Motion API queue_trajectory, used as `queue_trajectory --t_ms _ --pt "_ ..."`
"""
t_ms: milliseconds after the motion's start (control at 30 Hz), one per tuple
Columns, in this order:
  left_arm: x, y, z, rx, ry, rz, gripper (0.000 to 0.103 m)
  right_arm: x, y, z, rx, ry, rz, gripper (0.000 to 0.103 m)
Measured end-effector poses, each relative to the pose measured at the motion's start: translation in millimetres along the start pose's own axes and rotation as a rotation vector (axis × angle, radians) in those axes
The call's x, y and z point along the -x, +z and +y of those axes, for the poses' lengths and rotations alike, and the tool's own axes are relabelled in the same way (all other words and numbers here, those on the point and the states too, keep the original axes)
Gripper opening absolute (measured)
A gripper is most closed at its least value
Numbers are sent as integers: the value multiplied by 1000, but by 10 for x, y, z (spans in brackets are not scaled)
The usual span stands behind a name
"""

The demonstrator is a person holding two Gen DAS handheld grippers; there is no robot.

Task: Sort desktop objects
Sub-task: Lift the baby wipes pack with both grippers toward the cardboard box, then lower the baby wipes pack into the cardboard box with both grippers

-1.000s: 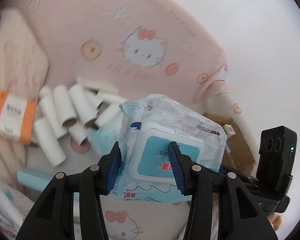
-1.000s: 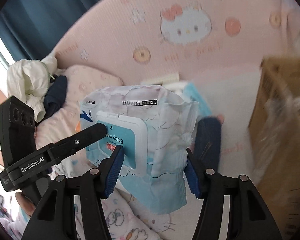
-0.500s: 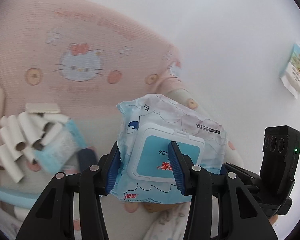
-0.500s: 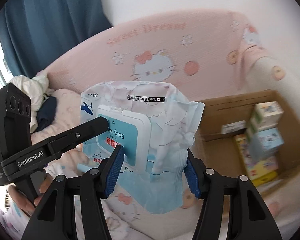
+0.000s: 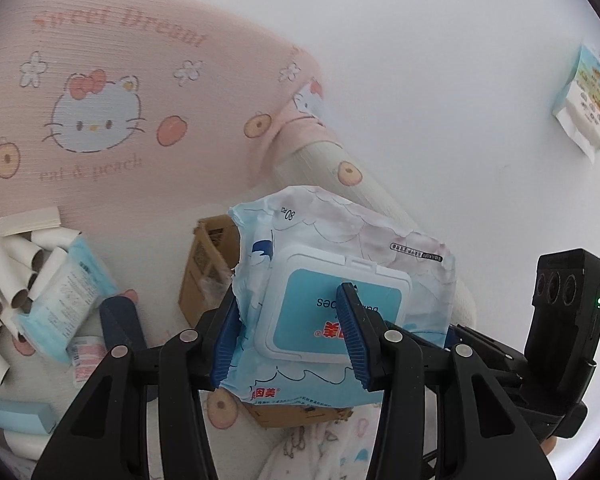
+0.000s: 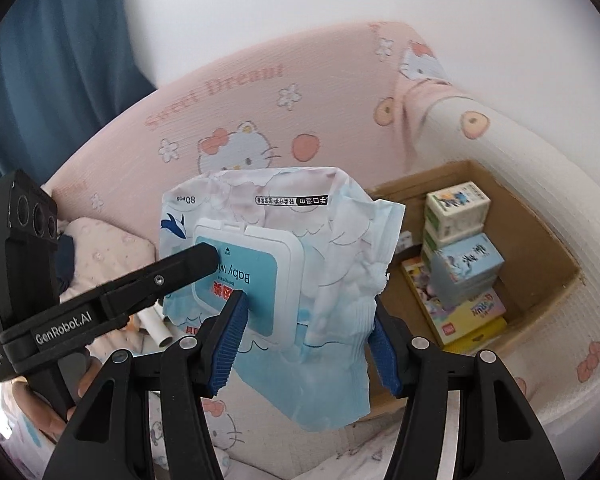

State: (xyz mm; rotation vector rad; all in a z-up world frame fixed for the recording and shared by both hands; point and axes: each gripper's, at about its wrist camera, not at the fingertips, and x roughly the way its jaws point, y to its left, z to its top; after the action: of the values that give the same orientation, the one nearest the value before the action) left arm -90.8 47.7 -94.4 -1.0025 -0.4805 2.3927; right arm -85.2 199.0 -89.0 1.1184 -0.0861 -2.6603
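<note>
Both tools (image 5: 290,342) (image 6: 306,344) clamp one crinkly wipes pack (image 6: 340,248) — rigid rectangular lid.

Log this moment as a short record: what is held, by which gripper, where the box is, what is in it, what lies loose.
held: baby wipes pack, lifted off the bedding
left gripper: shut on the pack's lid end
right gripper: shut on the pack's other end
target: open cardboard box past the pack in the right wrist view, against the pink bumper
box contents: small cartons stacked, flat packets beneath
loose: cardboard tubes on the left in the left wrist view
</note>
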Motion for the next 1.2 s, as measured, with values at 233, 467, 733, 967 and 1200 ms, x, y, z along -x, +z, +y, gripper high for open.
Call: queue_trajectory --t_ms 233,467,733,967,1200 --pt "-194 41 -173 -18 -11 38 51 51 62 -205 7 -35 1 56" --pt "-433 155 -305 -13 -19 55 51 25 199 -437 7 -59 28 56" --pt "-806 300 -414 8 -21 128 51 -103 493 -764 37 -54 122 56" --pt "-1253 340 -397 75 -11 234 51 -366 651 -1095 14 -63 269 56" --pt "-1733 410 -268 227 -2 364 51 -729 827 -1402 17 -72 442 56"
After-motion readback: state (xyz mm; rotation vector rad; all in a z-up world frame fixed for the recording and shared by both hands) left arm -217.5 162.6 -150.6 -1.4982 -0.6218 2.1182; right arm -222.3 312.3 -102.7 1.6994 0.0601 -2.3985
